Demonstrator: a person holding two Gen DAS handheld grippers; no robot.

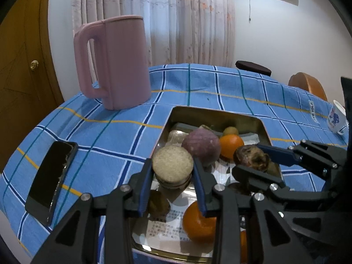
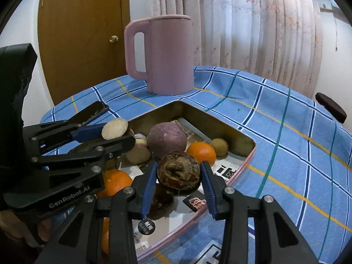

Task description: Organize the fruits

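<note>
**Both grippers holding produce over the tin**

Your left gripper (image 1: 172, 170) is clamping a pale, rough-topped round slice (image 1: 172, 164) above the metal tin's (image 1: 242, 115) left side. Your right gripper (image 2: 178, 183) is pinching a dark brown, wrinkled round fruit (image 2: 178, 172) over the tin, where oranges (image 2: 202, 153) and a purple bulb (image 2: 166, 139) are lying.

Home dining room: checked tablecloth (image 1: 123, 132), floral curtain (image 1: 176, 17), wooden door (image 2: 83, 33), pink kettle (image 1: 118, 61).
</note>
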